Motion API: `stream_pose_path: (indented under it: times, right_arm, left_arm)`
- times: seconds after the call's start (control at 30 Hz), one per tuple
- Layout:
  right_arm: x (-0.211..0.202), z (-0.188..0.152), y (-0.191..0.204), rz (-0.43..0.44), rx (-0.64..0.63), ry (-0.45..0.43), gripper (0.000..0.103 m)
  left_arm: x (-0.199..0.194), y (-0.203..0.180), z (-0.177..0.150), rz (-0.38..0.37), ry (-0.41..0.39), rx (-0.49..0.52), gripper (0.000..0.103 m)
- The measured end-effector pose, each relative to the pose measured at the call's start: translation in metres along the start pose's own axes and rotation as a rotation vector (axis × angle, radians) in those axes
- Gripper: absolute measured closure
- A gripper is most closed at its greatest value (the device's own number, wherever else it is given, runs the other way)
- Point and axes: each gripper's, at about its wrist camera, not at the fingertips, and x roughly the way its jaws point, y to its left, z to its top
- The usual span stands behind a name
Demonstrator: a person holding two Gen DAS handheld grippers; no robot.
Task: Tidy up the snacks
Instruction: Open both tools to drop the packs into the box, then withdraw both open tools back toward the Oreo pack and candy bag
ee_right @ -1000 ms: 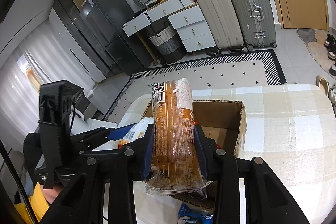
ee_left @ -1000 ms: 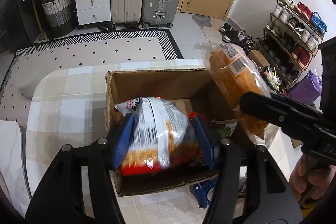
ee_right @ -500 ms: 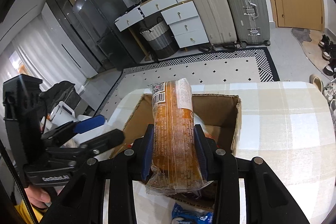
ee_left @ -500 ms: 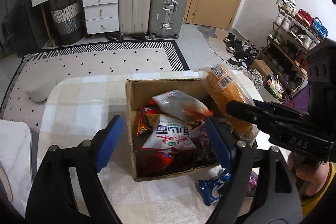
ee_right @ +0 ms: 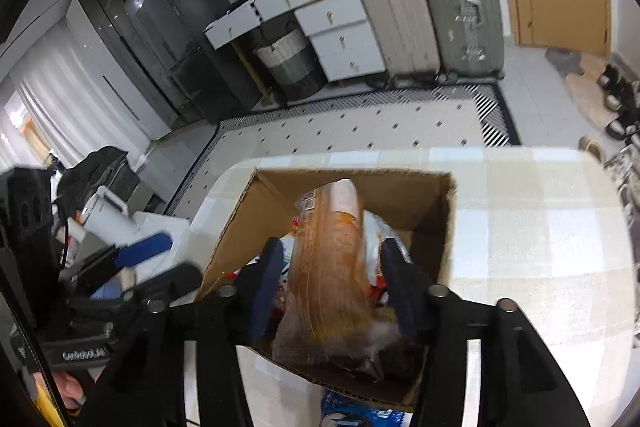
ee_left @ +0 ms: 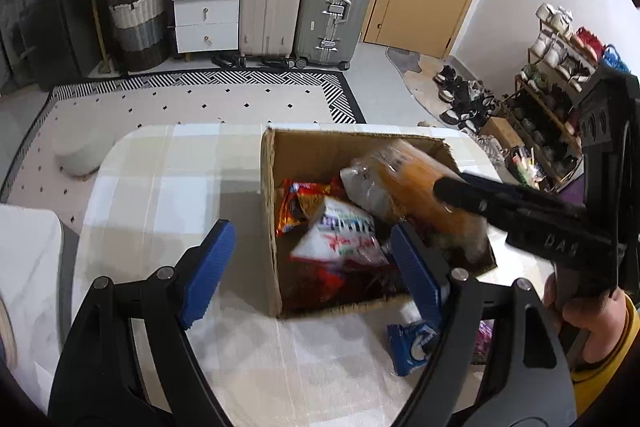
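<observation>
**Spotter:** Where is the orange packet sitting?

**Operator:** I'm looking down the right gripper [ee_right: 328,283] and its jaws are opening; the orange packet [ee_right: 332,267] is between the pads but they're no longer pressing on it. It's dropping into the cardboard box [ee_right: 448,227], leaning toward the far wall.

**Spotter:** And your other hand?

**Operator:** I'm holding the left gripper [ee_left: 310,271] wide open with nothing in it, hovering over the box's near left corner. Inside I'm seeing a white and red bag [ee_left: 340,235] and a red packet [ee_left: 294,207] against the left wall.

**Spotter:** So how much is remaining?

**Operator:** Most of it is packed, I'm guessing. A blue packet [ee_left: 410,341] is lying on the checked tablecloth [ee_left: 160,187] just near the box, and something purplish to its right; that part is blurred, so I can't name it. I'm judging those are the next pickups.
</observation>
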Motion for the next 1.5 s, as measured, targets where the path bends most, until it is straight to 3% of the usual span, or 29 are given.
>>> stream_pose_path:
  times: [0.2, 0.33, 0.4, 0.5, 0.63, 0.97, 1.1, 1.2, 1.5]
  right_arm:
    - [-0.033, 0.000, 0.005, 0.003, -0.002, -0.069, 0.048]
    - [-0.069, -0.009, 0.014, 0.014, -0.006, -0.132, 0.031]
    - [-0.090, -0.017, 0.021, 0.018, -0.013, -0.169, 0.031]
    - [-0.121, -0.032, 0.033, 0.034, -0.034, -0.218, 0.029]
    - [-0.170, -0.060, 0.052, 0.005, -0.083, -0.315, 0.013]
    - [-0.261, -0.137, 0.067, 0.048, -0.062, -0.482, 0.002]
    - [-0.296, -0.168, 0.071, 0.052, -0.064, -0.534, 0.001]
    - [-0.312, -0.186, 0.069, 0.048, -0.065, -0.545, 0.001]
    - [-0.340, -0.250, 0.063, 0.016, -0.027, -0.596, 0.001]
  left_arm:
    - [-0.029, -0.001, -0.020, 0.013, -0.041, -0.023, 0.024]
    - [-0.060, -0.008, -0.036, 0.072, -0.081, -0.018, 0.024]
    - [-0.079, -0.011, -0.047, 0.069, -0.104, -0.030, 0.024]
    - [-0.106, -0.018, -0.064, 0.073, -0.131, -0.030, 0.023]
    - [-0.141, -0.026, -0.084, 0.082, -0.170, -0.029, 0.022]
    - [-0.226, -0.059, -0.142, 0.092, -0.291, 0.014, 0.017]
    - [-0.255, -0.069, -0.166, 0.081, -0.314, 0.029, 0.014]
    - [-0.278, -0.074, -0.186, 0.085, -0.344, 0.036, 0.000]
    - [-0.316, -0.088, -0.245, 0.061, -0.374, 0.057, 0.000]
